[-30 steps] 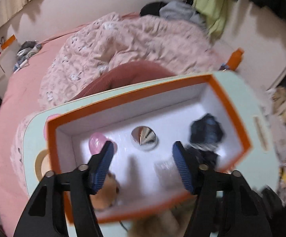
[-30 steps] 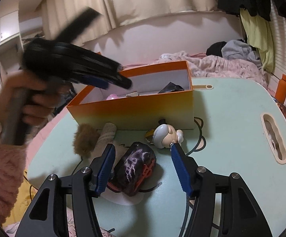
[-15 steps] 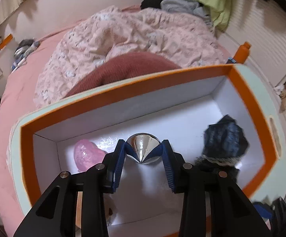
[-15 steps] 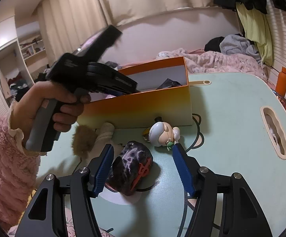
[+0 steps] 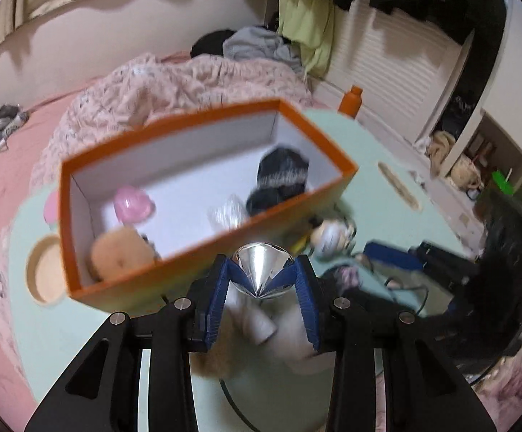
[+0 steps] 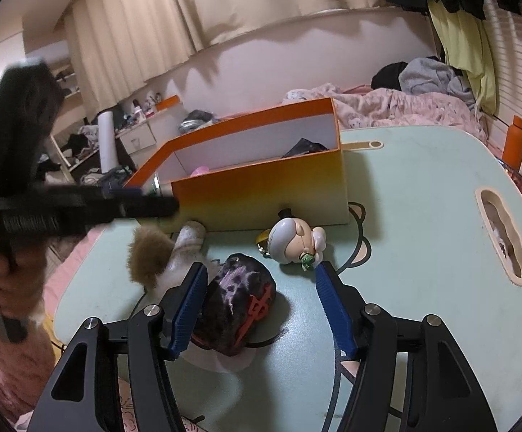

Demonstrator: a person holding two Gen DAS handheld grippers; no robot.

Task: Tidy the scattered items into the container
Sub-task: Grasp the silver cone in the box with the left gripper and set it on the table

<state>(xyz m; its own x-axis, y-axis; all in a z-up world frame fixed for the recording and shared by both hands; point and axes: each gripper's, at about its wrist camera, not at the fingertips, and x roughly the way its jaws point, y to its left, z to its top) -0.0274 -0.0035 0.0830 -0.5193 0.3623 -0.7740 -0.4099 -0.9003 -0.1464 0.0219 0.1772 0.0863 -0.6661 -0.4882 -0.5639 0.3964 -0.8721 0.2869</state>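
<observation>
The orange box (image 5: 203, 255) stands on the pale green table and holds a pink heart (image 5: 133, 203), a dark cloth (image 5: 282, 176), a clear piece and a brown plush (image 5: 120, 255). My left gripper (image 5: 261, 270) is shut on a silver cone (image 5: 262, 264), held just outside the box's near wall, above a fluffy plush (image 5: 282, 338). My right gripper (image 6: 261, 269) is open low over the table, with a dark pink-patterned pouch (image 6: 237, 302) between its fingers, close to the left one. A small white figurine (image 6: 291, 239) lies just beyond it, in front of the box (image 6: 261, 194).
A brown and white plush (image 6: 167, 255) lies left of the pouch. The table (image 6: 423, 216) has a slot (image 6: 505, 237) on its right side. An orange bottle (image 6: 514, 140) stands past the far right edge. A bed with a pink quilt (image 5: 189, 86) lies behind the box.
My left gripper closed on the silver cone inside the box, then drew back with it over the near wall. The right gripper kept still.
</observation>
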